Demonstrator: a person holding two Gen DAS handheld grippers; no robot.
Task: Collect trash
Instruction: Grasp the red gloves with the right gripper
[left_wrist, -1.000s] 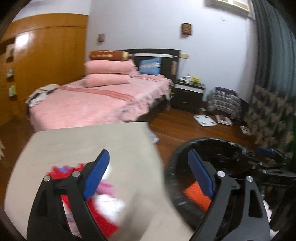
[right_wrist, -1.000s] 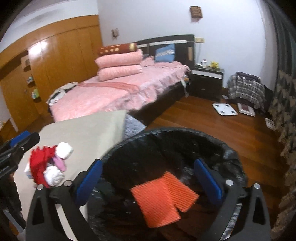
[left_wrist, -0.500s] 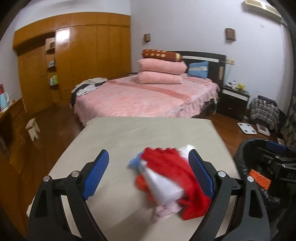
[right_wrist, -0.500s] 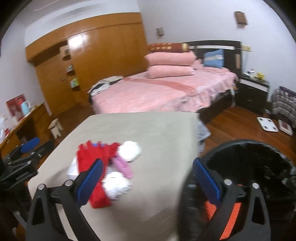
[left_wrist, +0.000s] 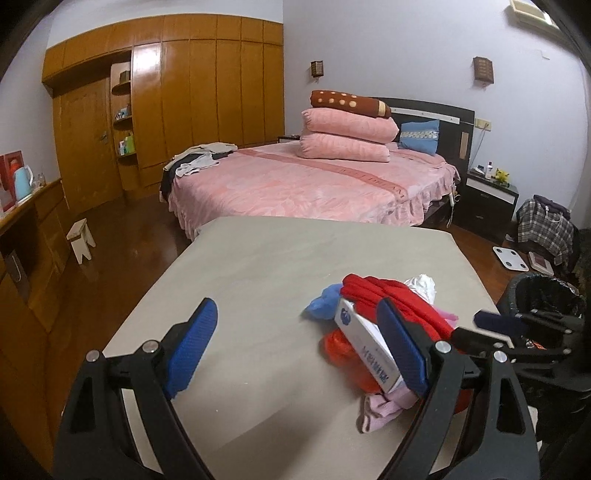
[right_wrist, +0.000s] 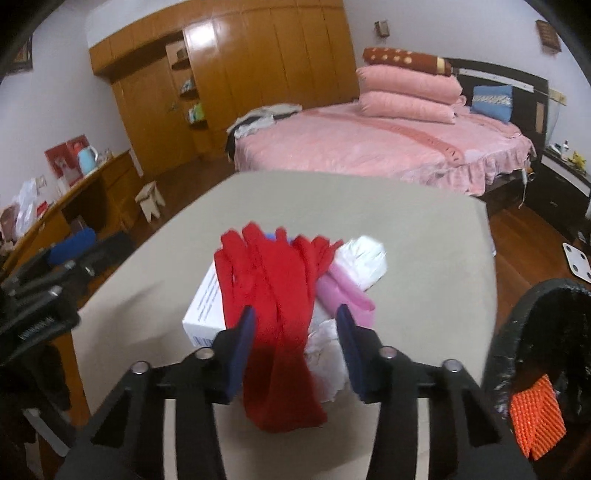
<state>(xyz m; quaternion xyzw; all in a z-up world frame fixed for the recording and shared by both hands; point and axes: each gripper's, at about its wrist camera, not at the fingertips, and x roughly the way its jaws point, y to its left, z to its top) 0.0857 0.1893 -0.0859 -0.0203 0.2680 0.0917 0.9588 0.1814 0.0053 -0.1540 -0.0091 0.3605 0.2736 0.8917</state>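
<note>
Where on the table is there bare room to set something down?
The table is bare from the trash pile out to its far edge near the bed, and along its left side. It is crowded on the right, between the pile and the black bin.

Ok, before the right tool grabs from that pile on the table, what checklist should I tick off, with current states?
1. Red glove between the right tool's jaws: ok; they are closing.
2. Pads pressing the glove: cannot tell; edges blur.
3. Only the glove caught: not ok; white crumpled paper also lies between the jaws.
4. Left tool out of the way: ok; open, holding nothing.
5. Black-lined bin within sight: ok; beside the table, orange net inside.
</note>
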